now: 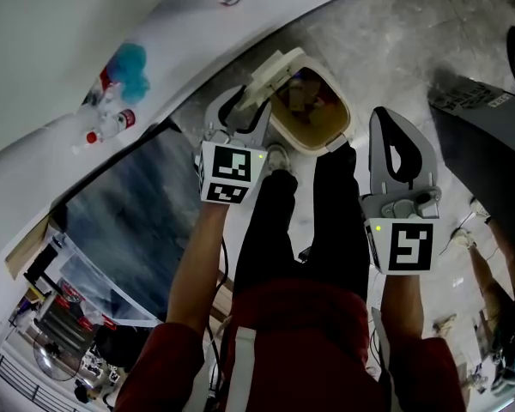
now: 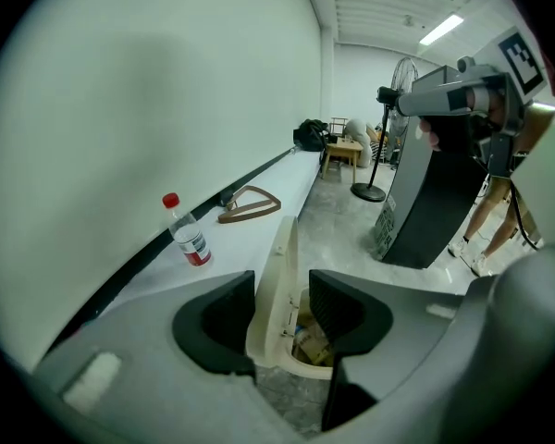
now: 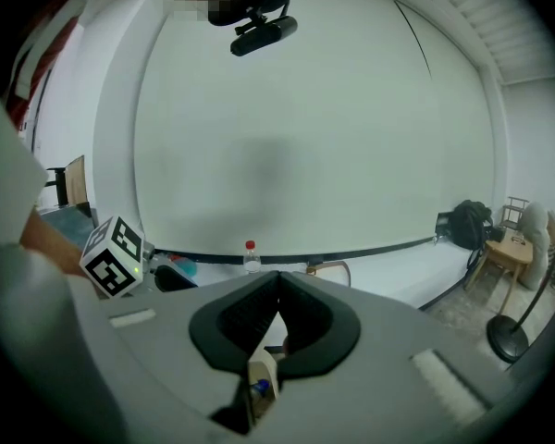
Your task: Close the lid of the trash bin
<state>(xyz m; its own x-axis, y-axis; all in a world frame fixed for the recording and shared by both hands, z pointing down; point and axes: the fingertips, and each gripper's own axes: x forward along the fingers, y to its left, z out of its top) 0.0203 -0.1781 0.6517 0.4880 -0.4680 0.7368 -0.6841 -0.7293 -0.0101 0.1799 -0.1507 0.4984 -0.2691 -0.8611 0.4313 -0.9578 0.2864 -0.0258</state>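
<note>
The lid [image 2: 282, 248] stood upright on the open trash bin [image 1: 302, 147] at the person's feet, not yet closed, between the left gripper's [image 2: 282, 289] spread jaws, while the right gripper's [image 3: 277, 277] jaws were pressed together, empty.

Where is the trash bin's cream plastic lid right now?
In the left gripper view the cream plastic lid stands upright between the open left tongs, at the left edge of the open trash bin.
</note>
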